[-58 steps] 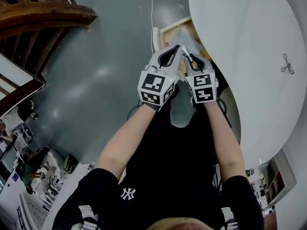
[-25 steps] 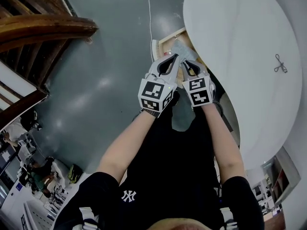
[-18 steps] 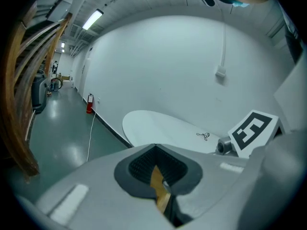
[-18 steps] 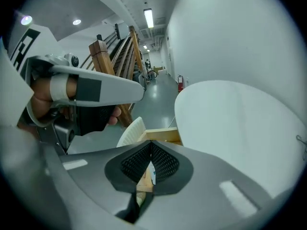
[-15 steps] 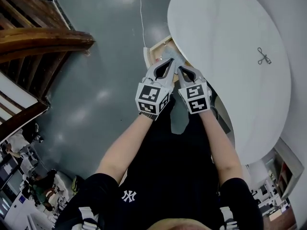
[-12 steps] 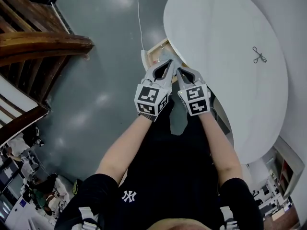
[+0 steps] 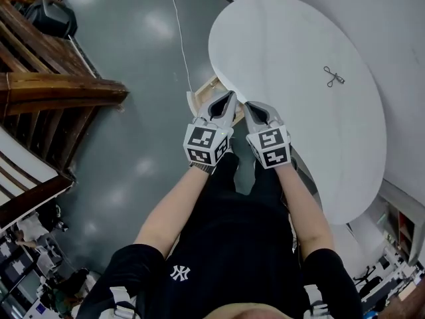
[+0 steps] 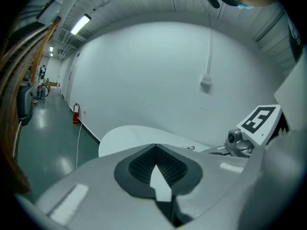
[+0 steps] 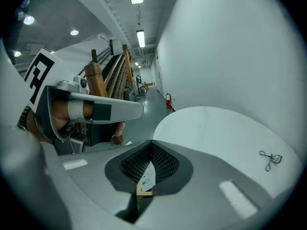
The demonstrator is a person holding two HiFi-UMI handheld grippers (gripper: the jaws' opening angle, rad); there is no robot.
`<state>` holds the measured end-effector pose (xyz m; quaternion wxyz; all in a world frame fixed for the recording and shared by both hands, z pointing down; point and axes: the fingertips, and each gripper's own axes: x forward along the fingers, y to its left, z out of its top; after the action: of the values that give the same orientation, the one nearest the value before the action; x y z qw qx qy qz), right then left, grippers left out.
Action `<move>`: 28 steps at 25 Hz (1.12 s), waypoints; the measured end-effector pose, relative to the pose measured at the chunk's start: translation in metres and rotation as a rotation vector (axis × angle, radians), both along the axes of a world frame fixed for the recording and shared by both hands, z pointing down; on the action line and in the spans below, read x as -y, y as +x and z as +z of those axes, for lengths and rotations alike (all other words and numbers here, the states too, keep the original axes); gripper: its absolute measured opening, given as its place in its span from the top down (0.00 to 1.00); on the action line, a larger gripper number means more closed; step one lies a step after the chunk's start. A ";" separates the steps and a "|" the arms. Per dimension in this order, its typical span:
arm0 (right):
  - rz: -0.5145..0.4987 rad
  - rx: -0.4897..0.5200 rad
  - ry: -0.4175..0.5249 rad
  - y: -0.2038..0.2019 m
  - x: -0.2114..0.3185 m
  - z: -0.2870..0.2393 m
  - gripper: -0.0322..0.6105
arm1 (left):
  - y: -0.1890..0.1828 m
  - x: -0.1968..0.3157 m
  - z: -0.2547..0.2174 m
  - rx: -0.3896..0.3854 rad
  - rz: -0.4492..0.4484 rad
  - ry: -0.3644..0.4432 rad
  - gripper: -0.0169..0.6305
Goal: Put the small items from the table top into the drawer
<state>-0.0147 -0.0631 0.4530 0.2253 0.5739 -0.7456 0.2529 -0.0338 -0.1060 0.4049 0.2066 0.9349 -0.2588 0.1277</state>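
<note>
Both grippers have lifted away from the drawer [image 7: 197,99] since the earlier frame, and the whole round table [image 7: 285,38] has come into sight. The left gripper [image 7: 230,96] and right gripper [image 7: 248,106] hang close side by side just over the near rim; each has its jaws drawn together, tips meeting, and neither has hold of anything I can see. Only a scrap of pale label and tan wood shows through the slit behind the right one's tips, probably the drawer below.

1 small metal item [image 7: 334,77] is left on the top, well apart from both grippers and towards the wall side.

It looks thin and wiry and lies flat on a smooth surface; jaws brought down too steeply could push it skidding rather than pinch it. The 2 grippers ride so near each other that a hasty reach might knock them together; the drawer stands open under the near rim, where a dropping wrist could catch it.

The top is otherwise bare, so the way across is free; the wall crowds the far rim.
</note>
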 end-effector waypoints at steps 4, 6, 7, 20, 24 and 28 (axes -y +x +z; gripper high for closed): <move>0.061 -0.006 0.033 0.030 -0.009 -0.022 0.92 | 0.025 -0.005 -0.018 -0.021 0.041 0.020 0.97; 0.085 -0.023 0.042 0.046 -0.017 -0.027 0.92 | 0.040 -0.014 -0.025 -0.031 0.068 0.024 0.97; 0.096 -0.030 0.045 0.054 -0.021 -0.030 0.92 | 0.047 -0.019 -0.027 -0.036 0.083 0.025 0.97; 0.233 -0.069 0.057 0.188 -0.075 -0.040 0.91 | 0.154 -0.071 -0.024 -0.036 0.187 0.008 0.97; 0.247 -0.068 0.048 0.228 -0.088 -0.035 0.91 | 0.189 -0.083 -0.018 -0.028 0.198 0.001 0.97; 0.249 -0.071 0.042 0.259 -0.091 -0.030 0.91 | 0.218 -0.088 -0.012 -0.013 0.209 -0.004 0.97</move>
<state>0.2443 0.0283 0.4233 0.2061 0.6753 -0.6652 0.2429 0.1842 -0.0184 0.3926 0.1957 0.9572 -0.1582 0.1430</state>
